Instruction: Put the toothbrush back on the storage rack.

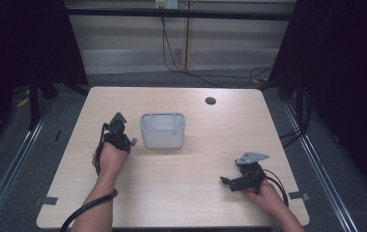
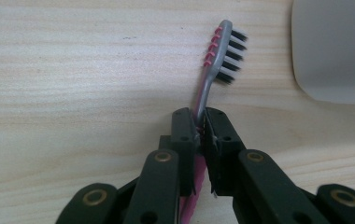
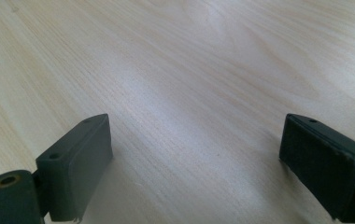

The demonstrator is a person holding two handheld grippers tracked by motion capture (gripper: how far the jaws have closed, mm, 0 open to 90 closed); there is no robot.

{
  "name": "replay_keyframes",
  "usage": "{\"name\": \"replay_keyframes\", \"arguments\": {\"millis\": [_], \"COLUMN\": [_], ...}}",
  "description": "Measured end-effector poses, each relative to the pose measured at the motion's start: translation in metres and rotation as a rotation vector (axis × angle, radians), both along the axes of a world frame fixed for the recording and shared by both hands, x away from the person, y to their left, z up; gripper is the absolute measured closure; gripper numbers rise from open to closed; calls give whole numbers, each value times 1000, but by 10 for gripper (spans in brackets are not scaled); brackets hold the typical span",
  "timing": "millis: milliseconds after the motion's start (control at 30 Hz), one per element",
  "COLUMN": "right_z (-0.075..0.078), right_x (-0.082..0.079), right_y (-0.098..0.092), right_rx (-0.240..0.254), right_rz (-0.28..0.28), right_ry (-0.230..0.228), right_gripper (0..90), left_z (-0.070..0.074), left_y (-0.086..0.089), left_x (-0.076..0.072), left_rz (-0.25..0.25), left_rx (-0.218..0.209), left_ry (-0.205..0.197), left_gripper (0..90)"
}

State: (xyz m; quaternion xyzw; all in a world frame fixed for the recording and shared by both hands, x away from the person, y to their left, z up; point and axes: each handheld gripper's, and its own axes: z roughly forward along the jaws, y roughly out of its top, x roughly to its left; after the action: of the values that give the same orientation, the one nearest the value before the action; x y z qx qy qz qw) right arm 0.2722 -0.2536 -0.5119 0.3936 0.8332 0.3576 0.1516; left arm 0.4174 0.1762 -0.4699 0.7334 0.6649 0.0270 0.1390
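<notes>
Tongs on my left (image 2: 201, 128) pinch a toothbrush (image 2: 217, 60) by its neck, low over the table (image 1: 181, 188), just beside the white tub (image 1: 162, 130). Its bristle head sticks out past the tips. My right tongs (image 1: 226, 182) are wide open and hold nothing, well apart from the tub.

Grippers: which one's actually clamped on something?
The left gripper: its jaws are shut on the neck of a grey and pink toothbrush, beside the white bin. The right gripper has jaws wide apart over bare table.
</notes>
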Motion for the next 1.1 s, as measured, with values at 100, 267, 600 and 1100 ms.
{"name": "replay_keyframes", "arguments": {"millis": [100,267,600,1100], "right_z": [0,0,0,0], "right_x": [0,0,0,0], "right_y": [0,0,0,0], "right_rx": [0,0,0,0], "right_rz": [0,1,1,2], "right_ry": [0,0,0,-2], "right_gripper": [88,88,88,88], "left_z": [0,-1,8,29], "left_y": [5,10,16,27], "left_x": [-1,-2,-3,-5], "left_rz": [-4,-2,2,-8], "left_rx": [-19,-41,-66,-135], "left_ry": [-4,-10,-36,-125], "left_gripper": [834,834,835,834]}}
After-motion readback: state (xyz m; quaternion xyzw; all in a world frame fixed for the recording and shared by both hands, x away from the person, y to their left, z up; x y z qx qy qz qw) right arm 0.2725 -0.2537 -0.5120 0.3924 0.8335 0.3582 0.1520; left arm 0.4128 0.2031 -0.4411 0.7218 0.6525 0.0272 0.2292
